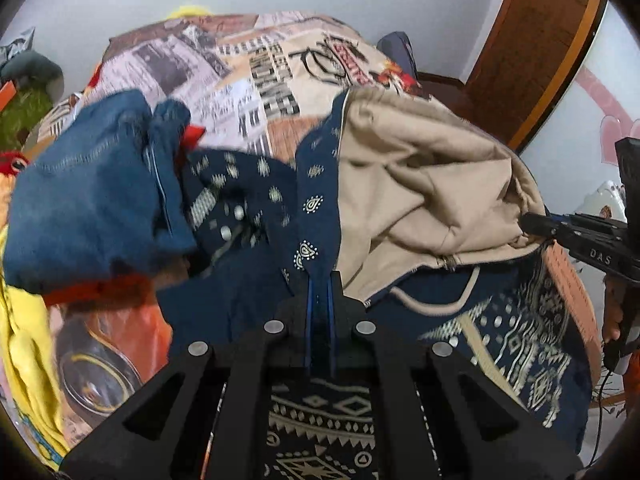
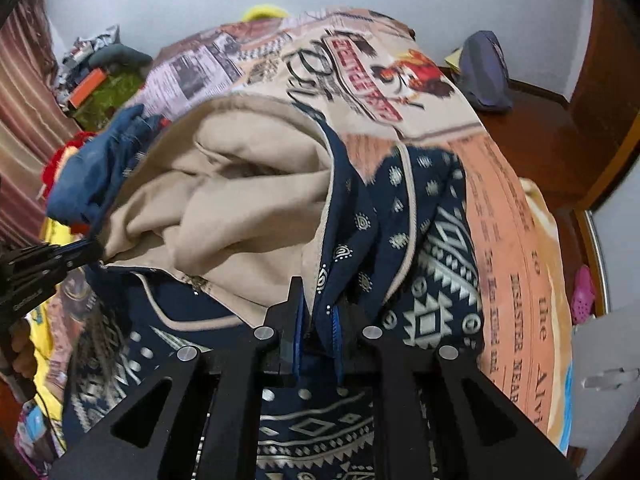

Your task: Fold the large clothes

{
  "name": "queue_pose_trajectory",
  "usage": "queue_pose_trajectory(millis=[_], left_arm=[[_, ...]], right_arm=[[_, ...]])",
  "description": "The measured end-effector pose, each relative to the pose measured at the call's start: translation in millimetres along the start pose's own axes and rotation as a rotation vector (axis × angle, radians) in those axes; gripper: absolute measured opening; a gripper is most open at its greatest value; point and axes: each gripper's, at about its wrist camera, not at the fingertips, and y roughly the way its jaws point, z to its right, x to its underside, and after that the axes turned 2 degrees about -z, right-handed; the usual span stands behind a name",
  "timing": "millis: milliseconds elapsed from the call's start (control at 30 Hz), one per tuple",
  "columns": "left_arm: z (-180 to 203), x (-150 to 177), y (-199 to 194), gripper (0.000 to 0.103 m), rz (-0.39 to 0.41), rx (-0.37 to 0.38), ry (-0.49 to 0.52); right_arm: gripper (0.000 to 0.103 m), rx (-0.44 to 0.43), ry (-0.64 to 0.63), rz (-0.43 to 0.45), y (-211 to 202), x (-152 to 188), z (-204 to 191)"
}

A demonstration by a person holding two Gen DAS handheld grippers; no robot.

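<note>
The big navy garment with cream tribal print and plain beige lining (image 1: 420, 184) is lifted off the bed with the newspaper-print bedspread (image 1: 224, 64), lining side showing. Left tongs (image 1: 320, 280) are clamped on its navy edge, right tongs (image 2: 316, 312) pinch another bit of the hem. Crumpled blue denim jeans (image 1: 88, 200) sit just beside it

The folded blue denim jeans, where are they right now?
The folded blue denim jeans lie at the left of the left wrist view, on the newspaper-print bedspread, beside the navy patterned garment with beige lining.
</note>
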Motion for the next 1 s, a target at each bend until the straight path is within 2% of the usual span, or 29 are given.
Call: queue_pose_trajectory(millis=[100,200,300,367,500,667,1000], left_arm=[[2.2,10.4,9.8,0.006,-0.021,-0.007,0.022],[3.8,14.3,12.4,0.009,-0.02,-0.051,0.063],[8.8,12.8,4.4,0.011,-0.002,-0.06,0.116],[11.3,7.8,-5.6,0.017,0.029,-0.05,0.14],[11.4,-13.4,-21.7,0.038,0.107,-0.064,0.154],[8.3,-47.2,-14.6,0.041,0.13,-0.049,0.125],[8.4,-94.8,48.1,0.041,0.085,-0.027,0.102]], right_arm=[[0.014,0.042,-0.007,-0.026,6.1,7.0,1.7],[0.021,0.044,-0.008,-0.028,-0.1,10.5,2.4],[0.032,0.045,-0.011,0.008,-15.2,9.2,2.4],[0.044,0.051,-0.031,0.05,-25.8,4.9,1.6],[0.046,0.058,-0.055,0.121,-36.4,-12.6,3.3],[0.046,0.037,-0.027,0.131,-18.6,-40.3,12.0],[0.046,-0.054,0.097,0.045,47.9,-68.8,37.1]])
